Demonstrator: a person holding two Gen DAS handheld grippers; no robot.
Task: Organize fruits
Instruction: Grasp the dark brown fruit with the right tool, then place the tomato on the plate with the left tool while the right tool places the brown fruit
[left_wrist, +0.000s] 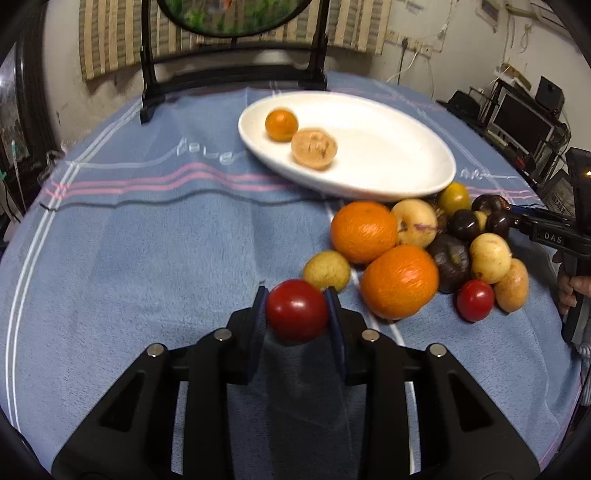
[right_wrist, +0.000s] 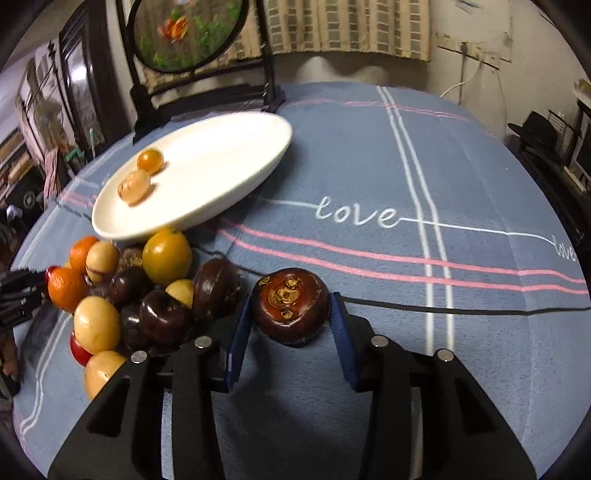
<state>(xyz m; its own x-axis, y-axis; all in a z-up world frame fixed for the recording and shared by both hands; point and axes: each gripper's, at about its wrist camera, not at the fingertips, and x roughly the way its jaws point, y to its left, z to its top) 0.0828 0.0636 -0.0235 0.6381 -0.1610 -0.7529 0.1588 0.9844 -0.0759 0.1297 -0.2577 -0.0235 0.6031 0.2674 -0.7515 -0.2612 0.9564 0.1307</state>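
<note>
Progress is early: your white plate (left_wrist: 424, 184) near the table's far edge holds two fruits. Left tongs (left_wrist: 297, 314) clamp a red tomato (left_wrist: 297, 310); right tongs (right_wrist: 290, 317) bracket a dark mangosteen (right_wrist: 290, 306), contact unclear. Pile (left_wrist: 424, 251) remains beside the plate.

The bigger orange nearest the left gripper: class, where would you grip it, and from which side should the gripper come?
Probably grip the orange across its widest middle, coming down from above. It is round with no stem or handle, so only its widest part gives the pads a hold. The second orange and a dark fruit crowd its far and right sides, while its top is bare.
</note>
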